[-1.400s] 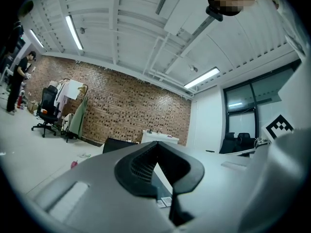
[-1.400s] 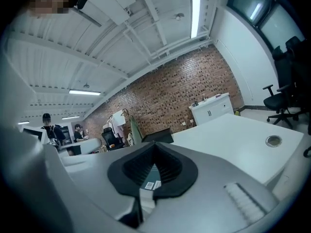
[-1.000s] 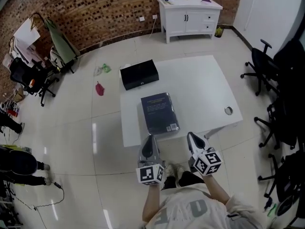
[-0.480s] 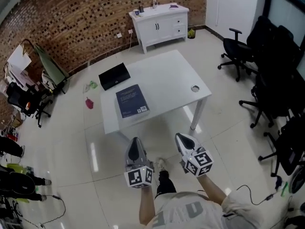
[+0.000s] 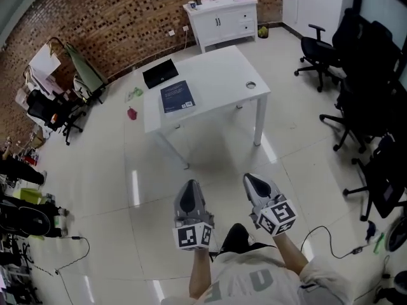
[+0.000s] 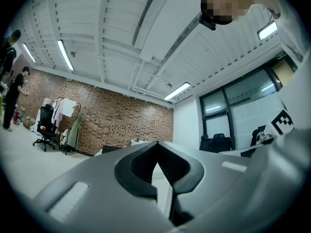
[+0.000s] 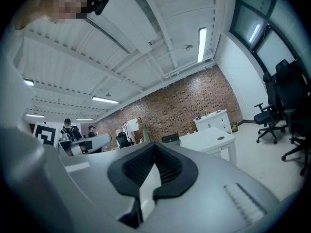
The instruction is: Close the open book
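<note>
Plainly, the book is seen closed, its dark cover up, laid flat on the left half of the white table, close to the edge that faces the person. Just beyond it, at the table's far left corner, a black case is set, parted from the book by a narrow strip of bare tabletop. A round cable hole is cut into the tabletop near its right edge. The left gripper and the right gripper are held side by side low in the head view, over the pale tiled floor, well apart from the table and pointed toward it. In the left gripper view the jaws are found brought together at their tips, with nothing caught between them. In the right gripper view the same is shown: the jaws are closed tip to tip on nothing, and the table with the black case on it is made out in the distance beyond them. A white cabinet is stood against the brick wall behind the table, and black office chairs are ranged along the right side of the room.
</note>
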Tool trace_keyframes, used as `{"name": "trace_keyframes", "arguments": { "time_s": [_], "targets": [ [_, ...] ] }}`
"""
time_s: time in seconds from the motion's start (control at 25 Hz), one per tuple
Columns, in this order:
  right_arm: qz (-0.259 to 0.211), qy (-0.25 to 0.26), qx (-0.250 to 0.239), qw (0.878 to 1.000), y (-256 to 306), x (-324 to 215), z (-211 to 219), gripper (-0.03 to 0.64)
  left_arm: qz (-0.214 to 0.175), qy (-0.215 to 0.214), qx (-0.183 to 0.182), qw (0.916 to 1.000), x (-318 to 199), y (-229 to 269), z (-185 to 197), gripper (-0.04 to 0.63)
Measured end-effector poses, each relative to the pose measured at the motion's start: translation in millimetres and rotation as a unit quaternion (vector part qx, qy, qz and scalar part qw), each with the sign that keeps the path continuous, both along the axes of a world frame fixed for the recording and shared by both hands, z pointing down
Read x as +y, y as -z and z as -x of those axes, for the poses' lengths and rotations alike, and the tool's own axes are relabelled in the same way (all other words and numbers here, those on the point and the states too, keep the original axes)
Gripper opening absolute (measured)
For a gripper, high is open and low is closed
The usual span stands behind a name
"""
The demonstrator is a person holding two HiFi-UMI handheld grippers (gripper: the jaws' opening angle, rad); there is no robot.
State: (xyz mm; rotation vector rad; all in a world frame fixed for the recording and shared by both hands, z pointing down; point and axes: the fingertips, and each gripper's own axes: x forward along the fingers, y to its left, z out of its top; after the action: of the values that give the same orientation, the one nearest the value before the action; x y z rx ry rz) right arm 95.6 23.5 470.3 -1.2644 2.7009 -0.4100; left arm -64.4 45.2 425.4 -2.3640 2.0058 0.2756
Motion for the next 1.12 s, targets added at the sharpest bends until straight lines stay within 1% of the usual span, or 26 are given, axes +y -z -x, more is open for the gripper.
{"name": "trace_keyframes", "arguments": {
  "time_s": [0.08,0.2,0.4,0.56,0.68,0.84,1.0,1.12],
  "targets": [
    [-0.001,0.004,-0.009,1.000,3,24,-7,0.005,-0.005,-0.001,-0.003,1.0000,24,1,-10,0.012],
    [0.001,0.009,-0.013,1.000,3,58,-15,0.005,-0.014,0.002,0.003,0.9999,58,-2,-21,0.012],
    [-0.014,0.005,0.009,1.000,5,99,-28,0.003,-0.019,0.005,0.008,0.9998,99,2,-36,0.012],
    [-0.005,0.000,-0.001,1.000,5,147,-46,0.003,-0.019,0.001,0.005,0.9998,157,4,-56,0.011],
    [-0.010,-0.004,-0.001,1.000,10,176,-48,0.003,-0.022,0.006,-0.002,0.9997,193,4,-61,0.012],
    [-0.023,-0.015,-0.012,1.000,18,211,-54,0.003,-0.004,0.004,0.000,1.0000,221,-8,-71,0.012],
    [-0.044,-0.020,-0.015,0.999,29,229,-63,0.003,-0.013,-0.004,-0.013,0.9998,232,1,-84,0.011],
    [-0.048,-0.022,-0.015,0.999,34,240,-70,0.003,-0.019,-0.006,-0.019,0.9996,240,6,-92,0.012]
  ]
}}
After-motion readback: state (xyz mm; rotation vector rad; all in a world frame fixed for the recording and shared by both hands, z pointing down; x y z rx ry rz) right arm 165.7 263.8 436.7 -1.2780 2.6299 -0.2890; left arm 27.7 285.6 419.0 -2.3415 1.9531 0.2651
